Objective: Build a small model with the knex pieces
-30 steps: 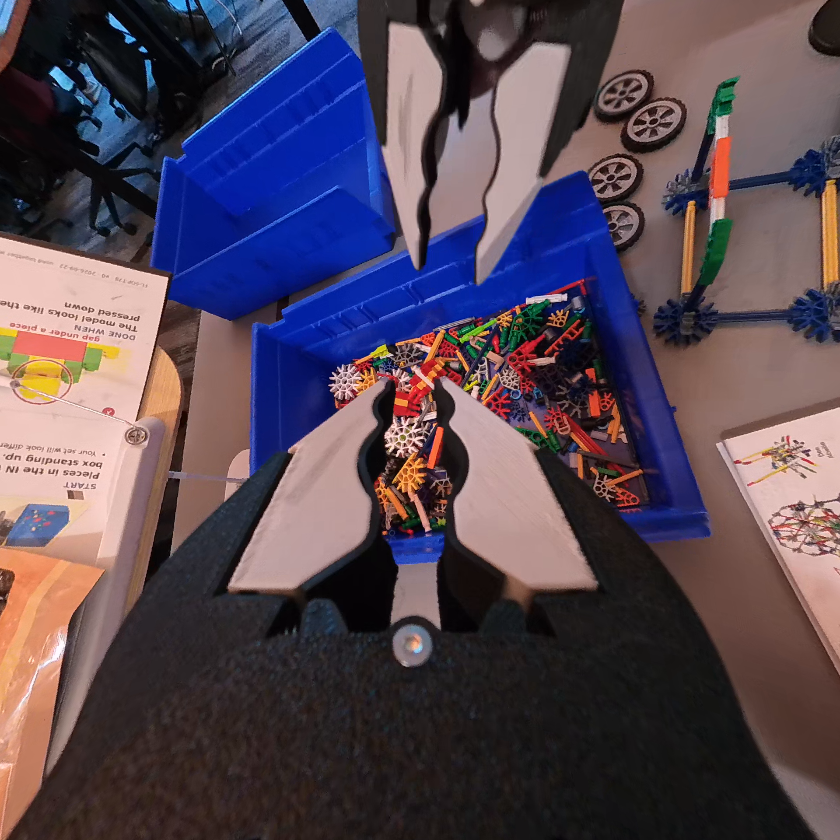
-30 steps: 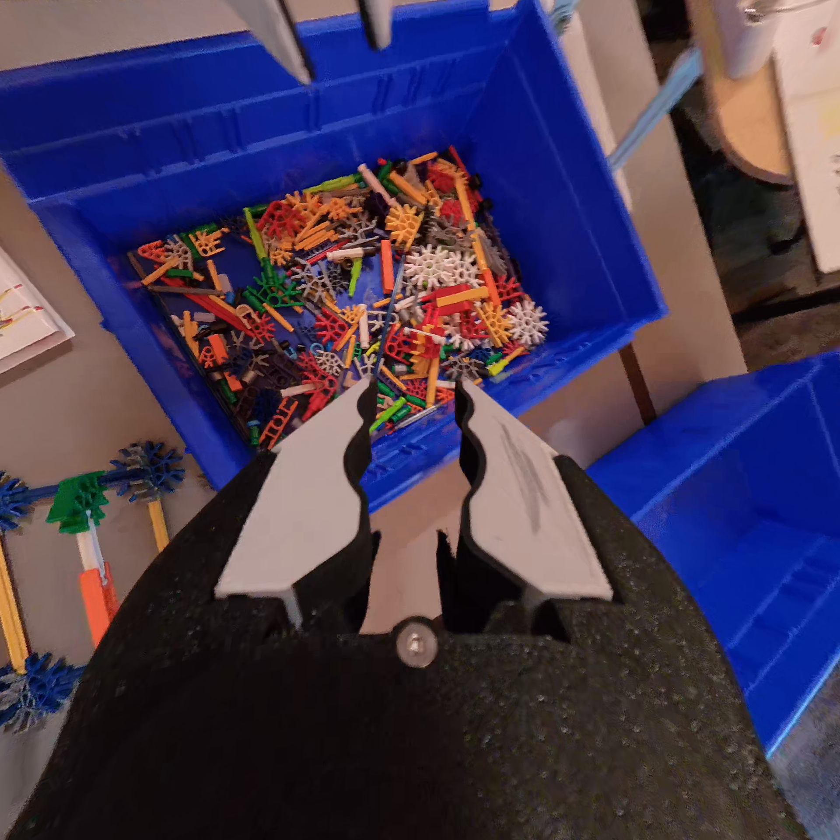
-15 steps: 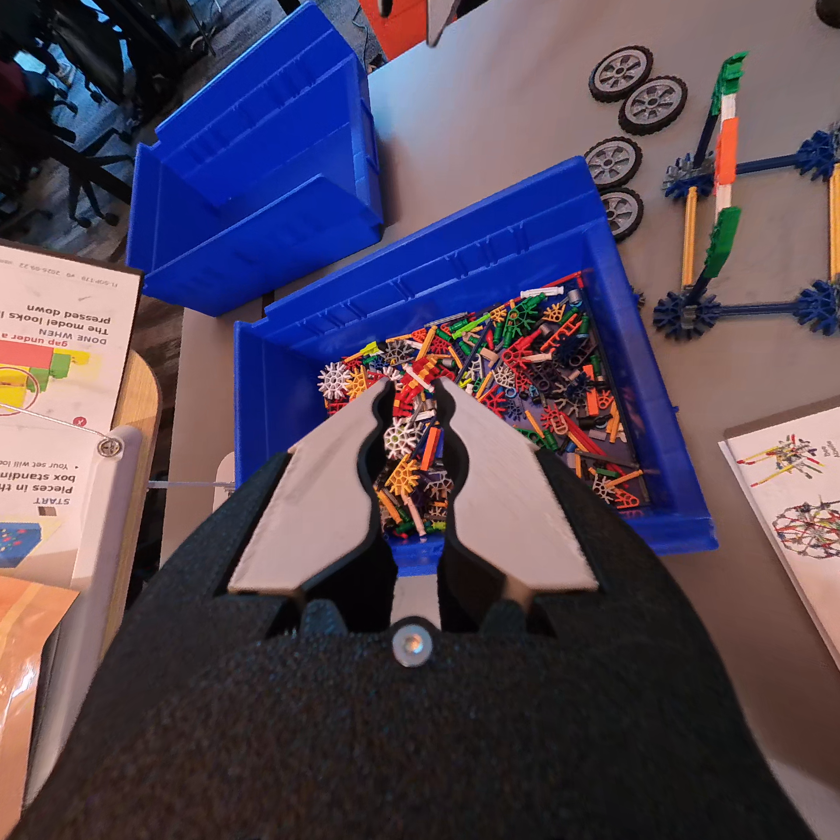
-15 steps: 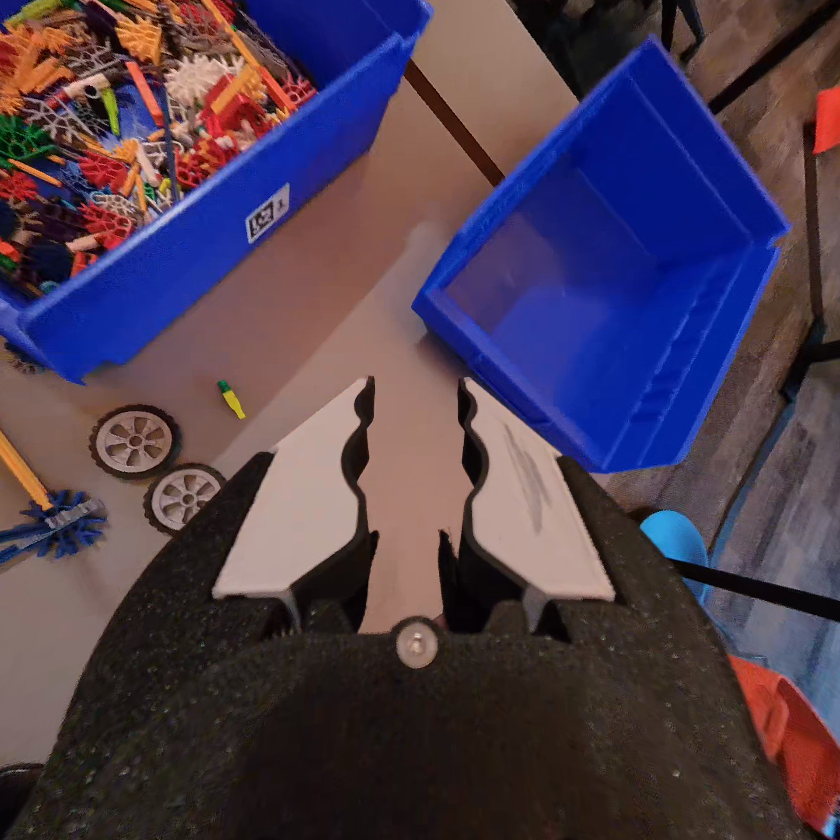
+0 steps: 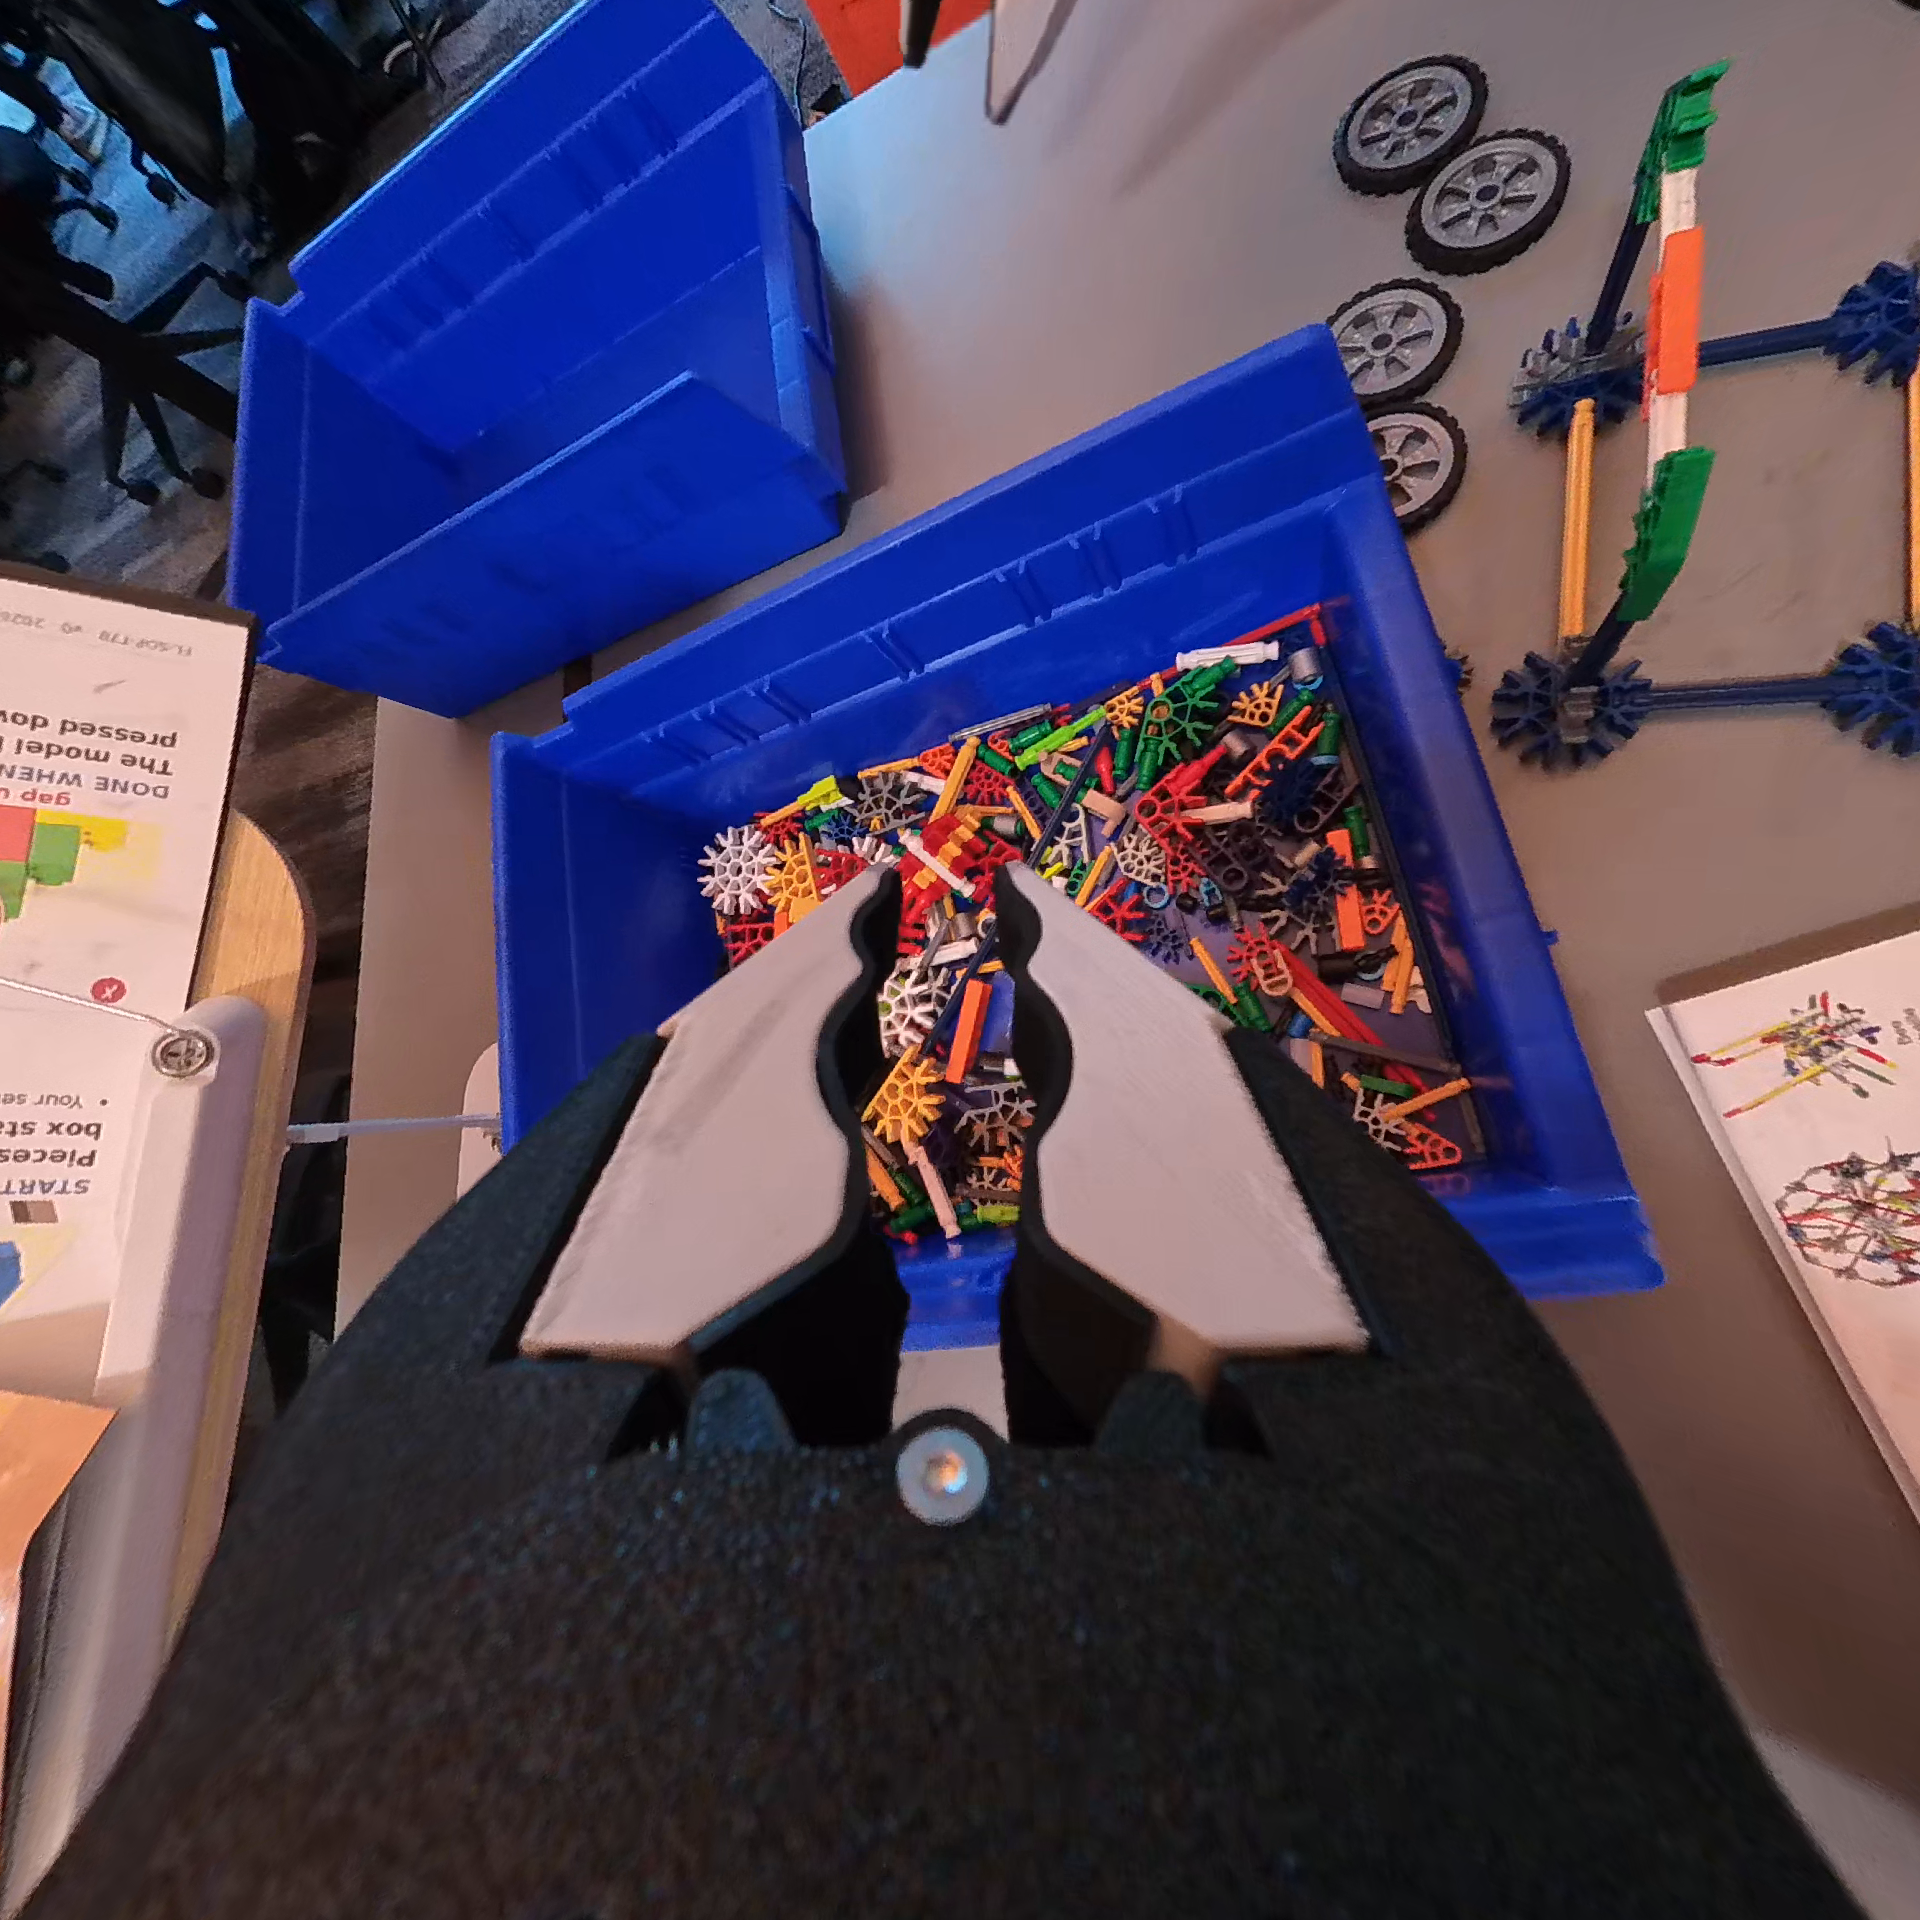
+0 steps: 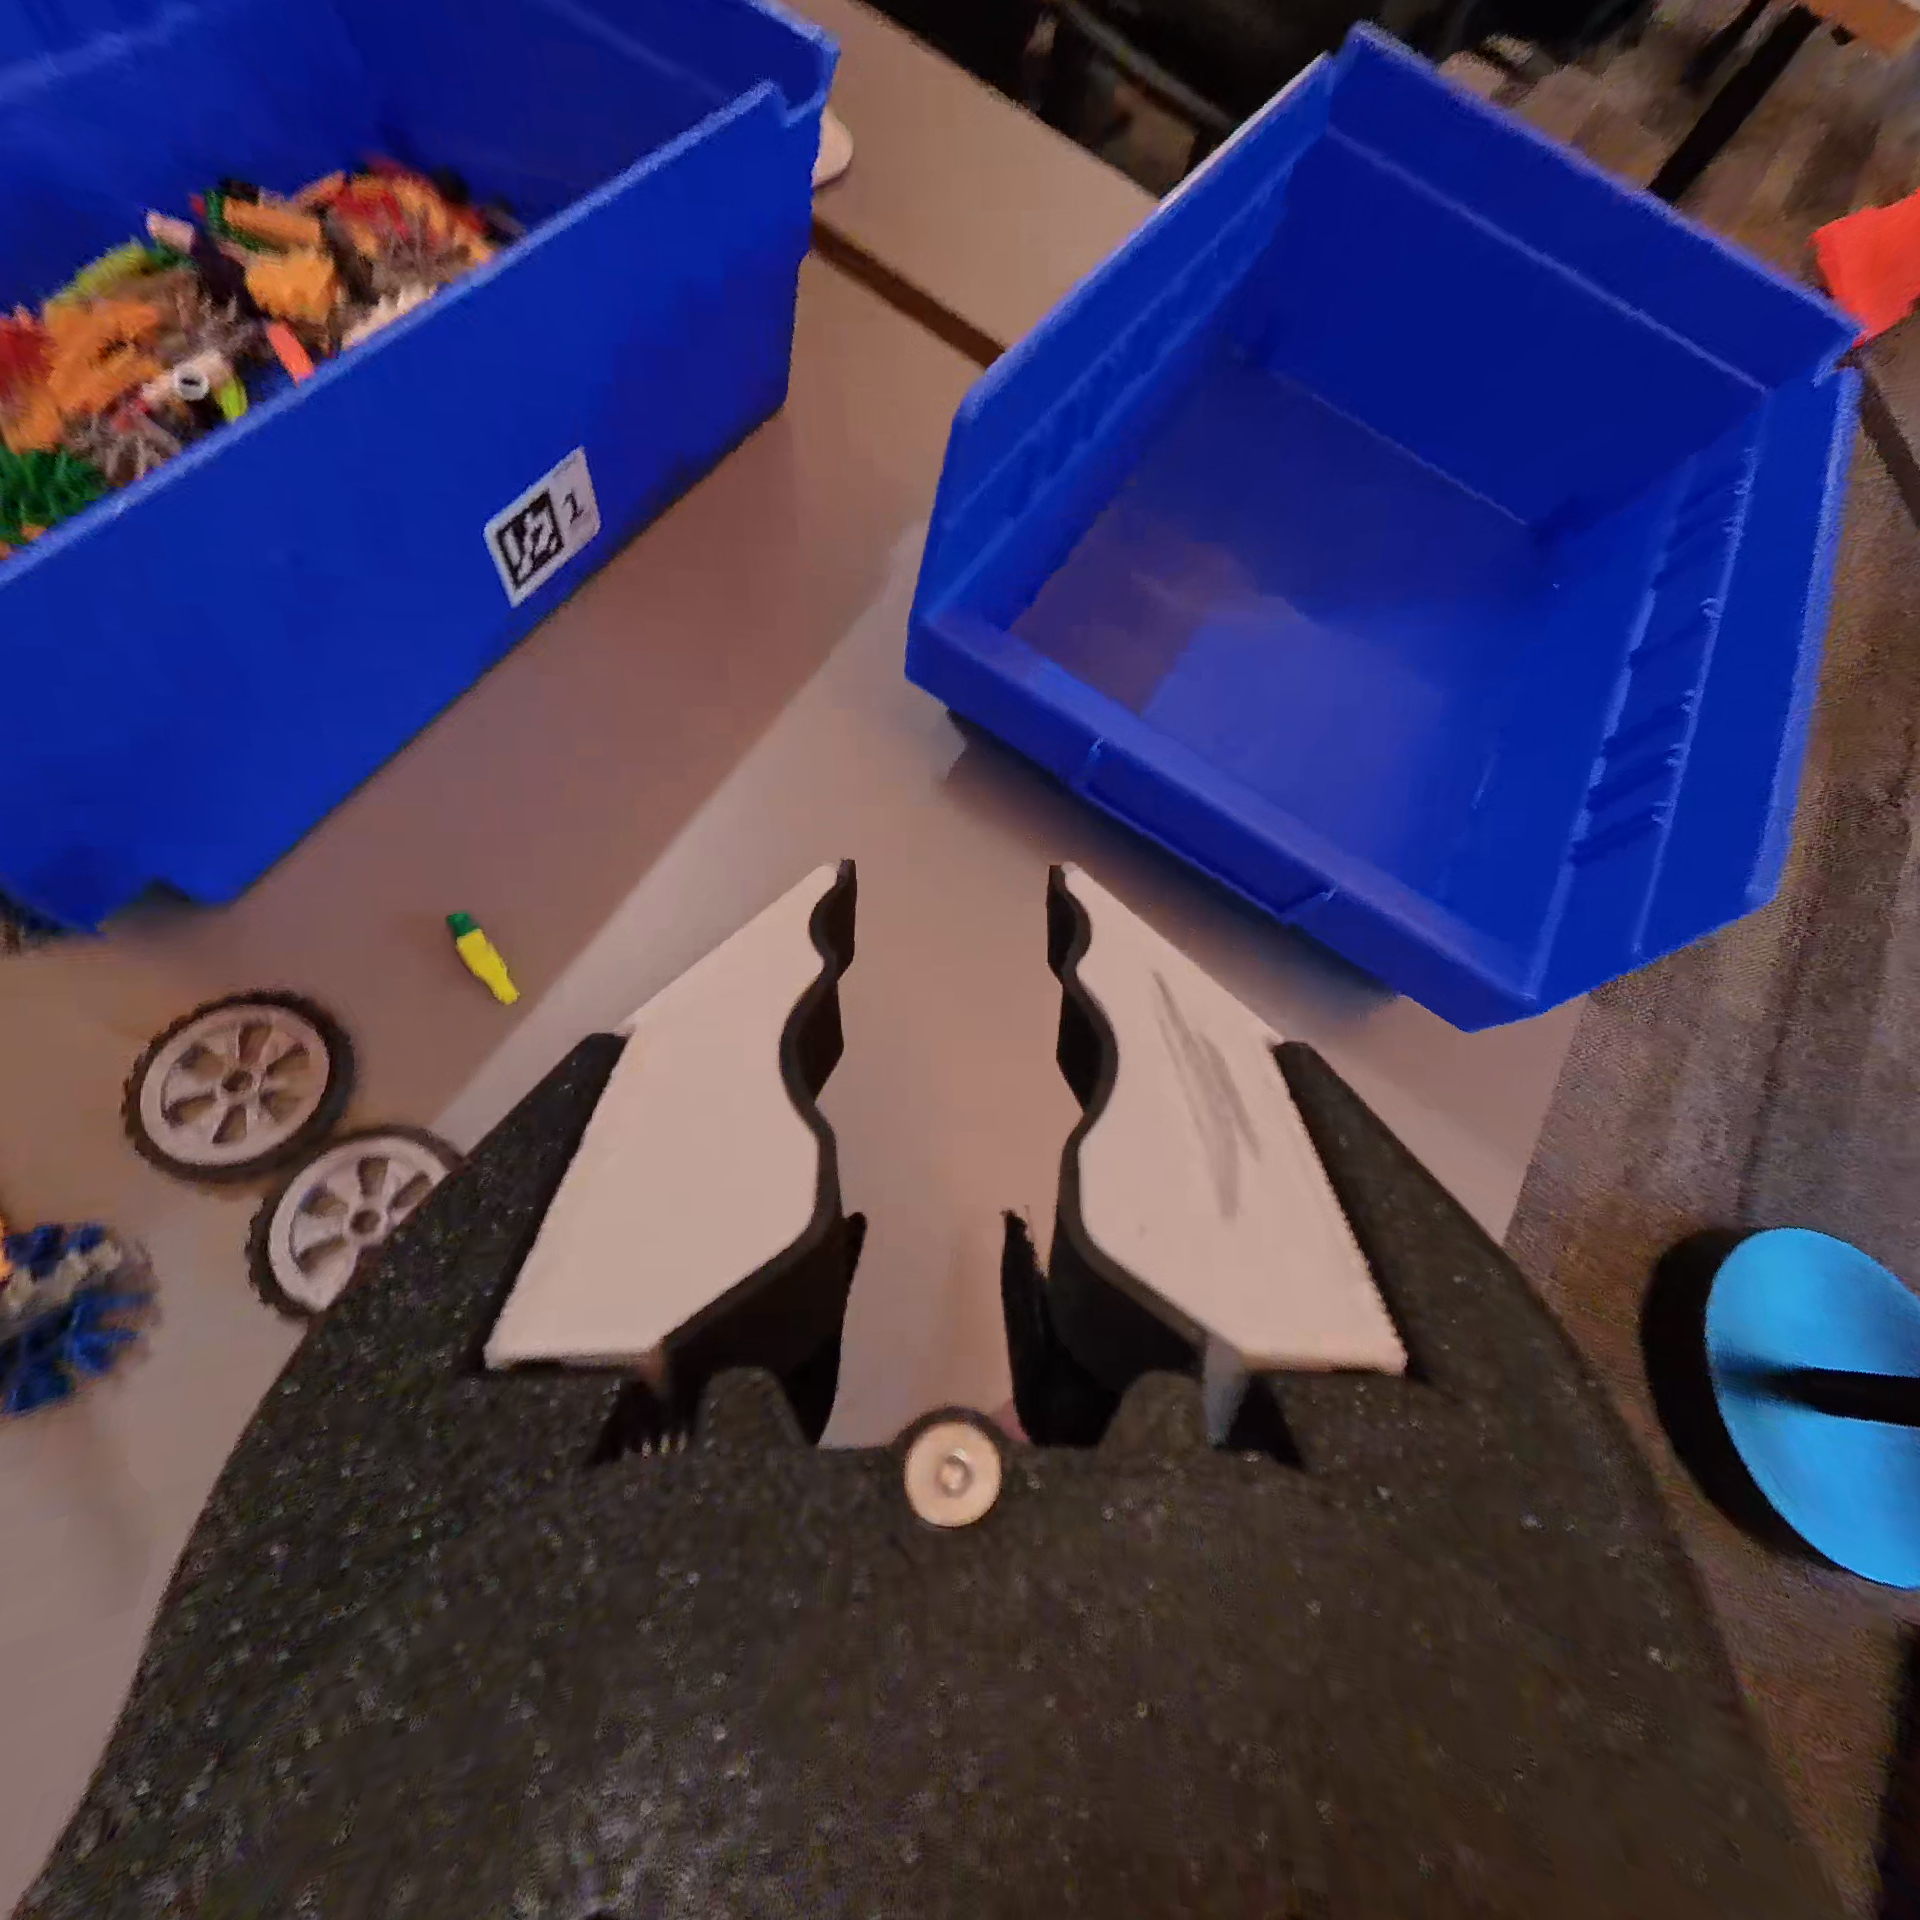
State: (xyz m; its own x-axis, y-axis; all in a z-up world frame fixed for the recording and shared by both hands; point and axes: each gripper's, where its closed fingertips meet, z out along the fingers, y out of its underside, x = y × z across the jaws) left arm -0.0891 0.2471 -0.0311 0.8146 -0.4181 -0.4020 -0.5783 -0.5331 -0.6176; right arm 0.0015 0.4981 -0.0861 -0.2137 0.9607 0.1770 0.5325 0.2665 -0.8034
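Observation:
A blue bin (image 5: 1496, 894) full of small coloured construction pieces (image 5: 1174, 842) sits on the grey table. My left gripper (image 5: 943, 881) hovers above the bin's left part, jaws slightly apart and empty. My right gripper (image 6: 948, 875) is open and empty over bare table, between the full bin (image 6: 395, 582) and an empty blue bin (image 6: 1403, 644) to its right. The right gripper's fingertips (image 5: 1013, 62) show at the top edge of the left wrist view. A small yellow and green piece (image 6: 480, 956) lies on the table left of my right gripper.
Several grey wheels (image 5: 1449, 166) (image 6: 241, 1086) lie beyond the full bin. A partly built rod-and-connector frame (image 5: 1662, 416) lies at the right. A printed booklet (image 5: 1808, 1132) lies near right. An instruction sheet on a stand (image 5: 94, 852) is left. The empty bin (image 5: 540, 364) stands at the table's corner. The gap from one gripper's tips to the other's is roughly 30 cm.
My right gripper swung away from above the full bin toward the empty bin and table edge, then lower and closer. My left gripper stayed over the full bin.

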